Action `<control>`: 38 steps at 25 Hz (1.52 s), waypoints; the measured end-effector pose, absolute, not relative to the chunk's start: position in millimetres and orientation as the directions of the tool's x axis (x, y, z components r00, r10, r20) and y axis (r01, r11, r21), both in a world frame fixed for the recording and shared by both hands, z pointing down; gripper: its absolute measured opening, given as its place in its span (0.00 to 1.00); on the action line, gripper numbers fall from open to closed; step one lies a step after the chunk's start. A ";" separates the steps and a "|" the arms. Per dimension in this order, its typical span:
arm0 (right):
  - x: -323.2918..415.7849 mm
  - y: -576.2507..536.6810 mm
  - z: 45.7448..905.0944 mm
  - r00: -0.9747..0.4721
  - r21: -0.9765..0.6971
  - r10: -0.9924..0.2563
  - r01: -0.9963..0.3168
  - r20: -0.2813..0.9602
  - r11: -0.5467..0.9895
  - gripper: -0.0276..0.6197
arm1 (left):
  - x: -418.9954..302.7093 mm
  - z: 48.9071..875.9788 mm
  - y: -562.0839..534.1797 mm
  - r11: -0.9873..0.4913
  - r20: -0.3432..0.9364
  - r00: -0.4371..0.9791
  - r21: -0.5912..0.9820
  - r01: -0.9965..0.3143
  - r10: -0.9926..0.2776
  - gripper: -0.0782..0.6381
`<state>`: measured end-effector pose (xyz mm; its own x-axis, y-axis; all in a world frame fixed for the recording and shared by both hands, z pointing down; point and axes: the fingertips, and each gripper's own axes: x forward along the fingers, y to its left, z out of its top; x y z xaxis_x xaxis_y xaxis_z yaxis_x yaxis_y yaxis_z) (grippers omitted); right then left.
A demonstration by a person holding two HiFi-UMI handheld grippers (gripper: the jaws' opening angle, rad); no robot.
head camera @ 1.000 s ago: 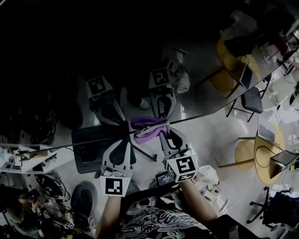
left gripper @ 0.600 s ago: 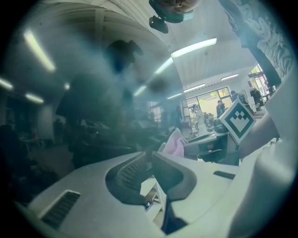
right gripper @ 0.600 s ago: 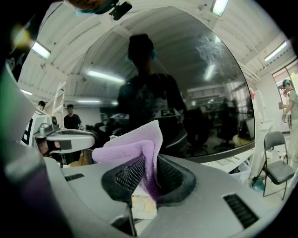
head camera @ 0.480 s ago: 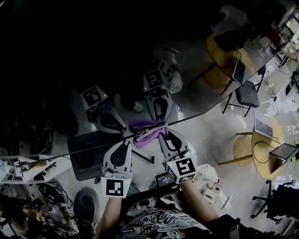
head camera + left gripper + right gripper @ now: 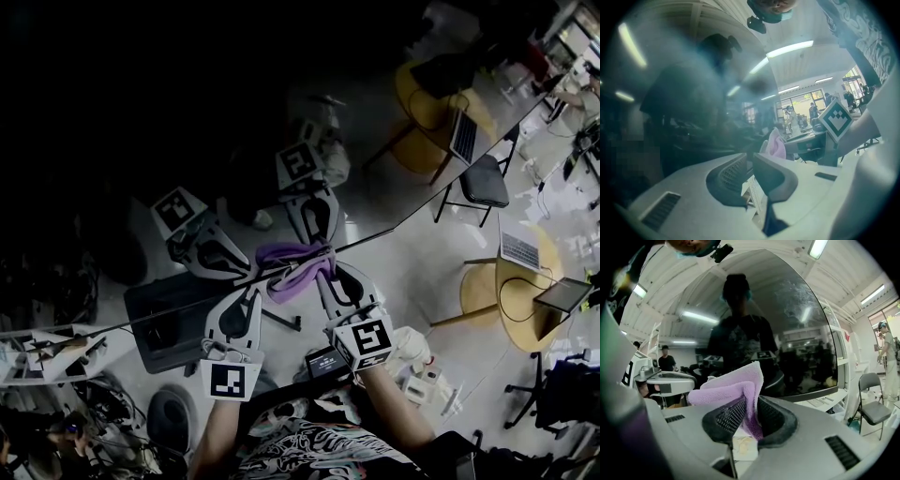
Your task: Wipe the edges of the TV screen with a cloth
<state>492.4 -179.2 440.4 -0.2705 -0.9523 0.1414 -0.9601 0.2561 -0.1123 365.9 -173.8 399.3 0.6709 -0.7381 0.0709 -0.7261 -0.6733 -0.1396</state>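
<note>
The right tongs (image 5: 326,267) are clamped on a purple cloth (image 5: 292,267). The right gripper view shows it well: the cloth (image 5: 736,385) is folded and sticks up out of the tongs (image 5: 750,411).

In the head view the cloth sits right on the edge of the TV (image 5: 187,112), in the middle of the frame. That edge runs from the lower left up to the upper right. The dark glass above it shows a copy of both tongs and the cloth, like a mirror.

The left tongs (image 5: 253,289) are just left of the cloth, close to the same edge. They are together with nothing in them (image 5: 749,161). The cloth (image 5: 776,143) shows just past them.

I think the wiping is going on now, about halfway along this one edge. I cannot tell which parts are clean. The long bit up to the right and the other edges may still need a wipe.
</note>
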 end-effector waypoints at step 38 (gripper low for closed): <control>585.8 -180.2 442.3 -0.026 -0.072 -0.989 -0.997 0.148 0.015 0.20 | 382.5 400.9 -169.7 -0.721 0.072 0.731 -0.259 -0.643 -0.678 0.18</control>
